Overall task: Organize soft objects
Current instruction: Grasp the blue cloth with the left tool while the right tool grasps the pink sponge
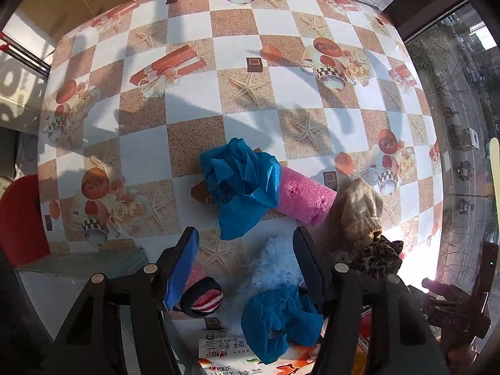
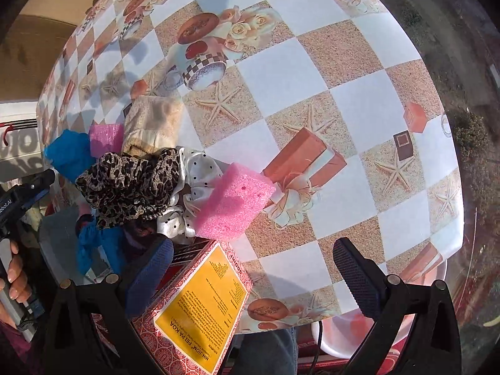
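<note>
Soft objects lie near the front edge of a checkered table [image 1: 193, 72]. In the left wrist view a crumpled blue plastic cover [image 1: 240, 184] rests on a pink foam block [image 1: 306, 198], with a beige knit sock [image 1: 362, 209] to the right. My left gripper [image 1: 247, 250] is open above a white fluffy cloth [image 1: 275, 262], a second blue cover [image 1: 278, 318] and a striped red sock [image 1: 203, 297]. In the right wrist view a leopard scrunchie [image 2: 131, 184], a white dotted scrunchie [image 2: 193, 193] and a pink foam piece [image 2: 234, 203] sit together. My right gripper [image 2: 253, 265] is open and empty.
A red and yellow carton [image 2: 200, 306] stands at the table's front edge under my right gripper. A printed box [image 1: 225, 356] lies under the left gripper. A red chair [image 1: 18, 218] is at the left. A window with a street outside is to the right.
</note>
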Action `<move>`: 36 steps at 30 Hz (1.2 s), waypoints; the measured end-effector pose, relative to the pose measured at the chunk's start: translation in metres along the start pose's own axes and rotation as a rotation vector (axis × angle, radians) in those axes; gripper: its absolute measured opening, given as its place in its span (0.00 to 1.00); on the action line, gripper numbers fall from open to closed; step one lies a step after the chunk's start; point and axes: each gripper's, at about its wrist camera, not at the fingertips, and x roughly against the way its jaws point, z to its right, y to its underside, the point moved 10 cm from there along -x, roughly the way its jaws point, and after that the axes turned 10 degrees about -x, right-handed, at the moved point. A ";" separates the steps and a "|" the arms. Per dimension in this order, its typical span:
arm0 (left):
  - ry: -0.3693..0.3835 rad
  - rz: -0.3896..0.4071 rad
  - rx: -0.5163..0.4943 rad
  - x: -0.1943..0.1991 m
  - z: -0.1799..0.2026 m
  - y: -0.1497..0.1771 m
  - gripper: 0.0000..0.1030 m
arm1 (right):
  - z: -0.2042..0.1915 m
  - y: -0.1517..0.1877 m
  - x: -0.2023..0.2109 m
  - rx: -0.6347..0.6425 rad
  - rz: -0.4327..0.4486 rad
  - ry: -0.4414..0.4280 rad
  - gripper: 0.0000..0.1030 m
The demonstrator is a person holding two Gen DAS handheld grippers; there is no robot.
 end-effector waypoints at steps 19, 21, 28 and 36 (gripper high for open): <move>-0.163 -0.065 0.062 -0.039 -0.047 -0.004 0.78 | 0.093 -0.037 -0.011 -0.080 0.096 0.139 1.00; -0.181 -0.071 0.051 -0.042 -0.050 -0.004 0.78 | 0.103 -0.031 -0.009 -0.131 0.096 0.099 1.00; -0.254 -0.104 -0.035 -0.062 -0.059 -0.003 0.78 | 0.111 -0.009 -0.033 -0.200 0.088 0.073 1.00; -0.264 -0.152 -0.065 -0.089 -0.061 0.007 0.78 | 0.101 -0.012 -0.056 -0.206 0.104 0.173 1.00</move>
